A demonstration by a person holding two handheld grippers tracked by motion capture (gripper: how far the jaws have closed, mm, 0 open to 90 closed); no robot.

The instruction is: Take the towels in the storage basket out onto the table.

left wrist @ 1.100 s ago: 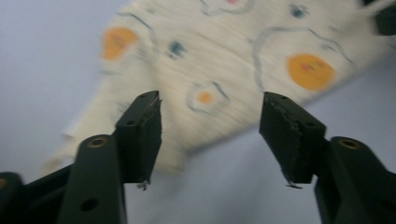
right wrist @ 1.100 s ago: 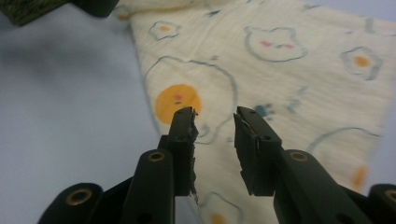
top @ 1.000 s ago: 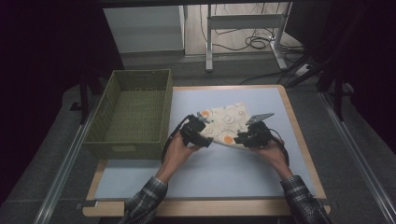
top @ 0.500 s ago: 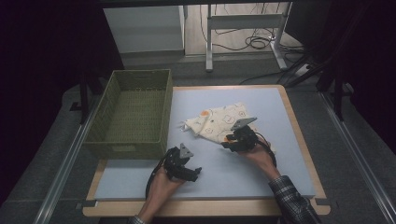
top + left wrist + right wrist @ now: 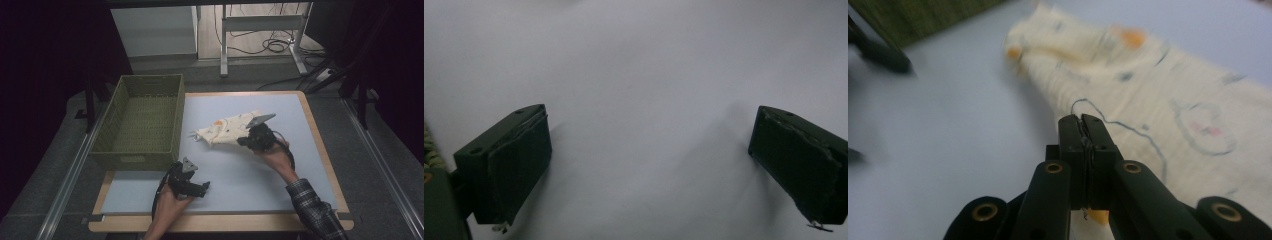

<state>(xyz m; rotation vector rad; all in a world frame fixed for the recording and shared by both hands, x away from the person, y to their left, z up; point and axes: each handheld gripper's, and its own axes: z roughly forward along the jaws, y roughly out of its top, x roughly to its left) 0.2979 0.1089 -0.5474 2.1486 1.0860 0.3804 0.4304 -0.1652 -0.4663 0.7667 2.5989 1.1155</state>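
Note:
A cream cloth (image 5: 222,131) with orange and grey prints lies stretched across the middle of the pale blue mat (image 5: 250,180). My right gripper (image 5: 244,141) is at its right end, shut on the cloth's edge after its jaws have just been closing. In the right gripper view the jaws (image 5: 1081,122) meet over the cloth (image 5: 1158,90), with a scrap of orange fabric showing beneath them. My left gripper (image 5: 204,187) rests low near the mat's front left, apart from the cloth. Its jaws have just been opening, and the left gripper (image 5: 649,165) stands open with only bare mat between the pads.
A green woven basket (image 5: 135,160) stands along the mat's left side; its wall (image 5: 923,17) also appears in the right gripper view. The wooden table edge (image 5: 220,222) runs just in front of the left hand. Cables and a metal frame lie on the floor behind the table.
The left gripper has let go of the cloth and dropped back to the mat's front left. The right gripper has shut on the cloth's right end and raised it slightly; the cloth looks narrower.

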